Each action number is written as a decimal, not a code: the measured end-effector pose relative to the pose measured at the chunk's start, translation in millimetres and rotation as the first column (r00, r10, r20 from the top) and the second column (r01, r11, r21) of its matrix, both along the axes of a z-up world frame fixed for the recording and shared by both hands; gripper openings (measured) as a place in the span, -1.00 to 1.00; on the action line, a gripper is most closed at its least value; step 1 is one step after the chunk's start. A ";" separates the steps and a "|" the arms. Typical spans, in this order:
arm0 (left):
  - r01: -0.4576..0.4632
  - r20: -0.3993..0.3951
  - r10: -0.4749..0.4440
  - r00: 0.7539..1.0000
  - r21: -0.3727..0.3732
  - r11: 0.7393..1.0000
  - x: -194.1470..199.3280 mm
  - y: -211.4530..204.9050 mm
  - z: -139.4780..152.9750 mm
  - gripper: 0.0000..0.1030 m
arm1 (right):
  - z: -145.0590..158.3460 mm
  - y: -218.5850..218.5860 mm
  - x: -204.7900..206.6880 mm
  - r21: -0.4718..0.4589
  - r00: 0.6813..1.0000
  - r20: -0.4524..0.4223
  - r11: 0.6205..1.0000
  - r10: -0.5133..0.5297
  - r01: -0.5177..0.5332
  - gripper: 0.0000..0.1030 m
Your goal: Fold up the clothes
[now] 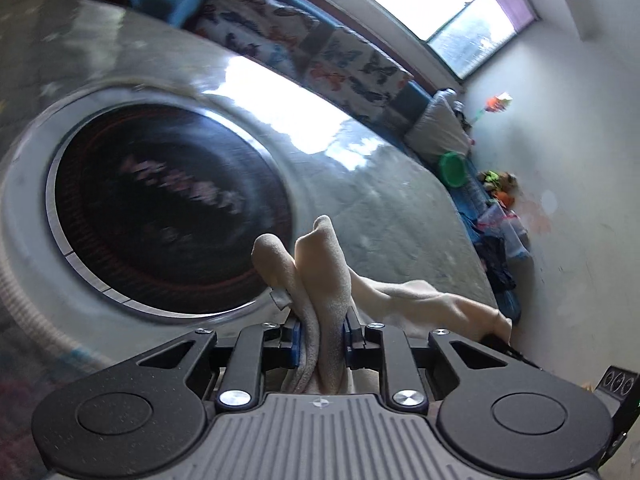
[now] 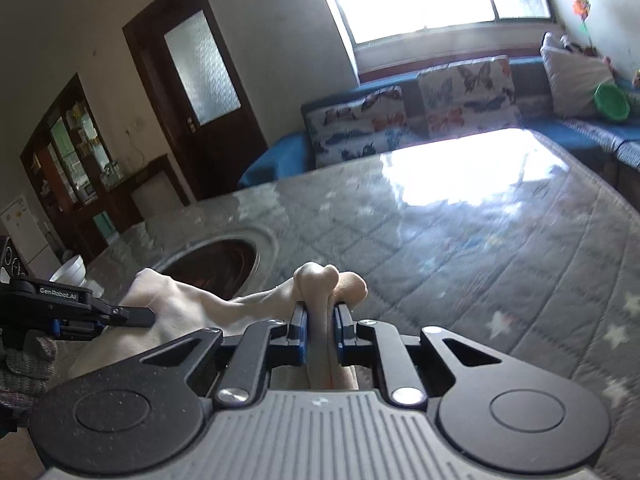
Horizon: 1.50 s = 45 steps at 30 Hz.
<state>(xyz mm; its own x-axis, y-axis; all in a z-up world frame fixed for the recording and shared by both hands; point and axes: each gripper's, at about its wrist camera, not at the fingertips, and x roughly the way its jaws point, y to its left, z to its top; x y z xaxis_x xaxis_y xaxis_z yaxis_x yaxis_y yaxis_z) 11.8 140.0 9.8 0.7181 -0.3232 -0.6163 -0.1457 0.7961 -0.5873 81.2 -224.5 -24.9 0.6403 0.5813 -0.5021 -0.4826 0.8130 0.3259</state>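
Note:
A cream, fleecy garment (image 1: 320, 280) bunches up between the blue pads of my left gripper (image 1: 322, 338), which is shut on it. The cloth trails off to the right in the left wrist view. My right gripper (image 2: 319, 334) is shut on another bunched edge of the same cream garment (image 2: 316, 284). From there the cloth stretches left toward my left gripper (image 2: 76, 314), seen from the side with a gloved hand behind it. Both grippers hold the garment above the grey quilted table cover (image 2: 460, 248).
A round dark heater recess (image 1: 168, 208) with a metal rim is set into the table. A blue bench with butterfly cushions (image 2: 400, 116) runs along the window wall. A green bowl (image 2: 610, 102) and toys lie at the right. A dark wooden door (image 2: 192, 80) stands left.

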 end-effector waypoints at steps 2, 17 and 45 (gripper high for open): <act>0.022 0.012 -0.022 1.000 0.009 1.000 7.6 -10.9 4.8 -0.60 | 7.6 -7.9 -1.3 -0.009 1.000 0.020 1.000 -0.023 0.023 -0.78; 0.176 0.042 -0.178 0.983 0.047 0.983 84.1 -99.3 18.1 -0.61 | 53.1 -71.4 15.1 -0.094 0.973 0.134 0.975 -0.189 0.203 -0.78; 0.241 -0.015 -0.241 0.970 0.127 0.962 145.9 -153.2 7.9 -0.61 | 23.1 -106.1 63.9 -0.129 0.955 0.088 0.947 -0.284 0.294 -0.78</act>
<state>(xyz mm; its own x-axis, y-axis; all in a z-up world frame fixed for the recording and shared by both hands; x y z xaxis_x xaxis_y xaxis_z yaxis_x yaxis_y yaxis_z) 157.8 -13.2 17.6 0.6289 -0.4065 -0.6628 0.0603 0.8754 -0.4796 145.1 -330.6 -1.8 0.8054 0.2937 -0.5148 -0.2370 0.9557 0.1744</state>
